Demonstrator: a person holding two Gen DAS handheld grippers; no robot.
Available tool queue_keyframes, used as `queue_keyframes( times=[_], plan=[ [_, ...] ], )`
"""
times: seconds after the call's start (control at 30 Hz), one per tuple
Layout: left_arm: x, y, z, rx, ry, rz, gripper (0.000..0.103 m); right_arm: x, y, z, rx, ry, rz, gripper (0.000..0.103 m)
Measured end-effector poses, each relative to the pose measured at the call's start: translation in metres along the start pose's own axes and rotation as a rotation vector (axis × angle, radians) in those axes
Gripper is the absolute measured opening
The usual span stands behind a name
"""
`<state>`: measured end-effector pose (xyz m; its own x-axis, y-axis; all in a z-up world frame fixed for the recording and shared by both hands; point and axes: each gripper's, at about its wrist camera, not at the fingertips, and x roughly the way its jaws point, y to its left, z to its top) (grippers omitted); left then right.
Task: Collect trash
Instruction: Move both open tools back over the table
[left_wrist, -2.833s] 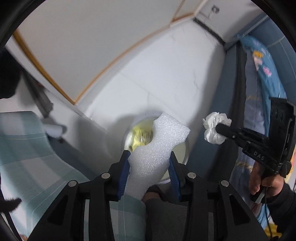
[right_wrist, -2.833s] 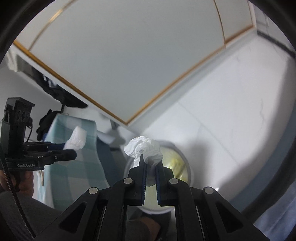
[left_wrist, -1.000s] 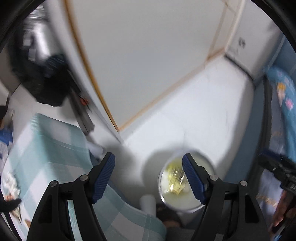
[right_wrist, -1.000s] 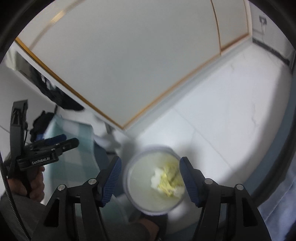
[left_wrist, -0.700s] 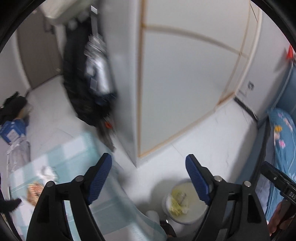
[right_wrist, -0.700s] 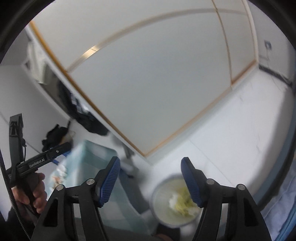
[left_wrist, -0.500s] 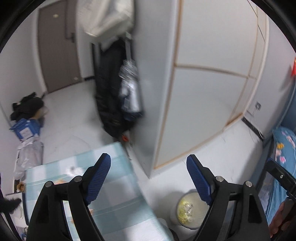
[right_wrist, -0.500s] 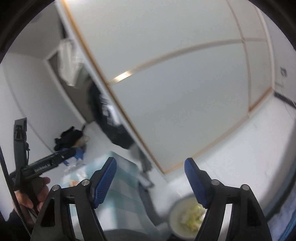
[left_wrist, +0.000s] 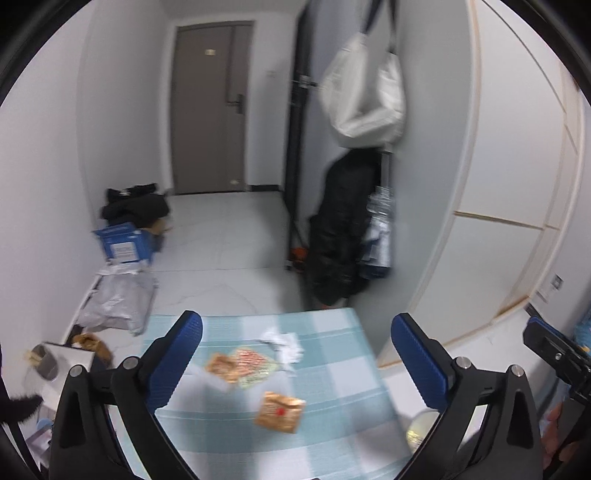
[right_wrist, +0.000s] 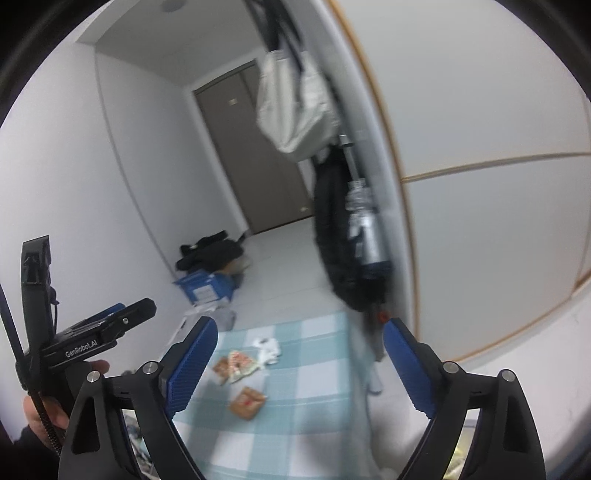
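A hallway with a grey door lies beyond the blue-checked tabletop (left_wrist: 332, 398). Both the left gripper (left_wrist: 295, 363) and right gripper (right_wrist: 297, 363) are spread wide and empty above it. Near the middle lie a crumpled tissue (left_wrist: 282, 341), flat snack wrappers (left_wrist: 242, 363) and a brown packet (left_wrist: 279, 411). All look light and limp; the tissue's raised folds should pinch easiest, the flat packet by its edge.

Bench (left_wrist: 332, 435): below my fingers (left_wrist: 184, 343).
On it: crumpled tissue (left_wrist: 282, 341) farthest; two wrappers (left_wrist: 240, 365) before it; one packet (left_wrist: 279, 411) nearest me.
Bin (left_wrist: 421, 430): on the floor, right of the bench.
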<state>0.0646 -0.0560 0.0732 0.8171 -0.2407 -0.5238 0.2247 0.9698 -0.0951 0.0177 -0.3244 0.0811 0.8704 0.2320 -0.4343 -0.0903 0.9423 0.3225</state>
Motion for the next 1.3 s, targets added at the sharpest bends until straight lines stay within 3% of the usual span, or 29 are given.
queue_keyframes(
  times=[0.27,0.43,0.7,0.9,1.1,1.3],
  plan=[
    [-0.002,0.052,-0.022,-0.105,-0.021,0.080,0.102,0.032,0.044,-0.013,-0.039,0.053,0.070,0.098],
    [0.016,0.077,-0.044,-0.120,0.018,0.117,0.102,0.062,0.064,-0.027,-0.046,0.116,0.095,0.101],
    [0.019,0.109,-0.055,-0.163,0.067,0.108,0.102,0.122,0.070,-0.065,-0.050,0.287,0.071,0.101],
    [0.019,0.135,-0.055,-0.206,0.084,0.114,0.102,0.171,0.074,-0.094,-0.103,0.464,0.056,0.101],
    [0.024,0.150,-0.057,-0.251,0.117,0.070,0.102,0.223,0.095,-0.124,-0.274,0.632,0.054,0.101],
    [0.026,0.156,-0.064,-0.226,0.147,0.095,0.102,0.261,0.126,-0.154,-0.602,0.746,0.104,0.099]
  ],
)
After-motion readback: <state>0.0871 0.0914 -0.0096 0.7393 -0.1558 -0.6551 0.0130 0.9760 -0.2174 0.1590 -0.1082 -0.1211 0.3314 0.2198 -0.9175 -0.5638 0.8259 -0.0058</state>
